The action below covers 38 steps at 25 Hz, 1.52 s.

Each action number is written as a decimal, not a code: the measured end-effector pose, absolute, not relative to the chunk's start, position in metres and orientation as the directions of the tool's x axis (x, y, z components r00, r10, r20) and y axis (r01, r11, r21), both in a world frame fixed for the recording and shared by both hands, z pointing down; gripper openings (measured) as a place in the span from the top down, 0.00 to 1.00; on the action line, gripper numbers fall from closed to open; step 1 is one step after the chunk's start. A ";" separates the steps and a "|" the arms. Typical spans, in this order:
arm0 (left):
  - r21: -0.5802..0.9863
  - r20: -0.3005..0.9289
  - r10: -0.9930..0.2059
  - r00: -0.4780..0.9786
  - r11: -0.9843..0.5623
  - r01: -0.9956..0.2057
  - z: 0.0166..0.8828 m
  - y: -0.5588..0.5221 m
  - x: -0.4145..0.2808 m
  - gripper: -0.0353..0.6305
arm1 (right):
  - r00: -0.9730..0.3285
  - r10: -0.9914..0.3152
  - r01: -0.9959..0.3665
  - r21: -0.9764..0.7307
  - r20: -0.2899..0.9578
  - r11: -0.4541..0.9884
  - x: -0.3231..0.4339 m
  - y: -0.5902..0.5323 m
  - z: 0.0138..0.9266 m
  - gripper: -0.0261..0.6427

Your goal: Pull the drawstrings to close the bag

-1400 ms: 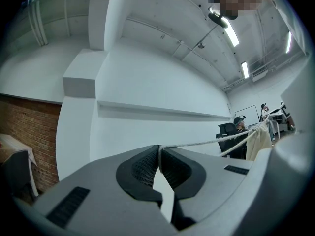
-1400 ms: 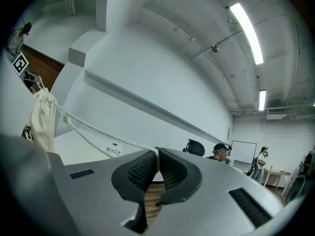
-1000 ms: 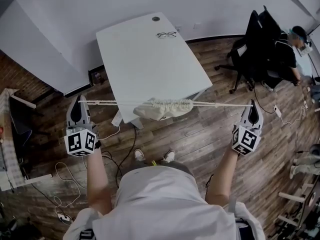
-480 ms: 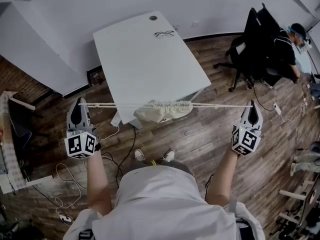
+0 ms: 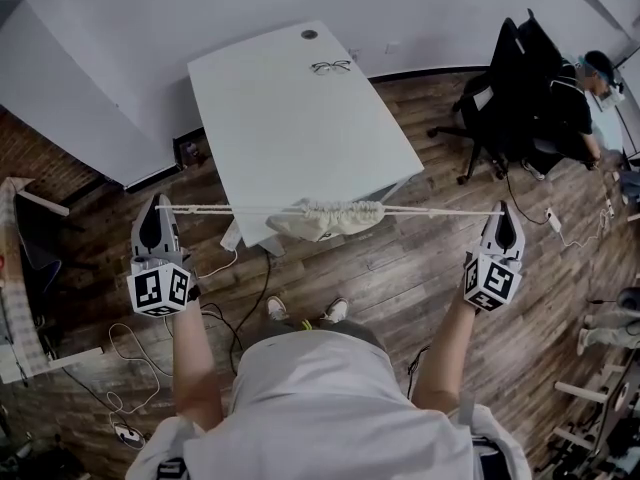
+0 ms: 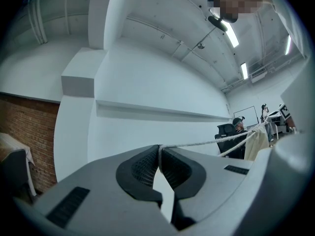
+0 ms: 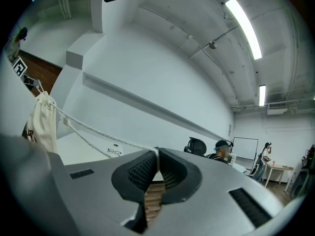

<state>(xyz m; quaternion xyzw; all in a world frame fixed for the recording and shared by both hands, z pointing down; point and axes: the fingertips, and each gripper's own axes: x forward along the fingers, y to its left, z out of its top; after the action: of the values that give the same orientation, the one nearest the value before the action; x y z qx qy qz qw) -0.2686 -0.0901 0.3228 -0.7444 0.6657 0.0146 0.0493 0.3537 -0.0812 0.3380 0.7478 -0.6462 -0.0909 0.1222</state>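
A cream cloth bag [image 5: 326,219] hangs in the air over the near edge of the white table [image 5: 290,118], its mouth gathered tight. White drawstrings [image 5: 230,208] run out taut to both sides. My left gripper [image 5: 161,209] is shut on the left string ends [image 6: 197,142]. My right gripper [image 5: 501,209] is shut on the right string ends [image 7: 93,128]. The bag [image 6: 256,144] shows at the right edge of the left gripper view. In the right gripper view the bag [image 7: 42,119] hangs at the left.
A pair of glasses [image 5: 331,67] lies at the table's far end. A person sits in a black office chair [image 5: 510,93] at the right. Cables [image 5: 235,308] trail over the wooden floor below the table. A brick wall [image 5: 40,158] stands at the left.
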 end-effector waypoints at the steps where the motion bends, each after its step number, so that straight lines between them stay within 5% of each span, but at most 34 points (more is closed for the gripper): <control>1: -0.051 -0.085 -0.990 0.112 -0.108 -0.993 0.324 -0.090 -0.270 0.92 | 0.148 -0.989 -0.944 0.301 0.023 -0.134 0.353 -0.082 0.339 0.91; 38: -0.029 -0.093 -0.988 0.126 -0.124 -0.992 0.330 -0.115 -0.268 0.92 | 0.143 -0.990 -0.963 0.230 -0.006 -0.141 0.351 -0.114 0.338 0.91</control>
<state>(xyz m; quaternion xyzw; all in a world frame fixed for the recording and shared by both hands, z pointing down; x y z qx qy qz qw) -0.2680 -0.1147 0.3296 -0.7492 0.6605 0.0252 0.0416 0.3510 -0.1141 0.3377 0.7513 -0.6498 -0.0778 0.0855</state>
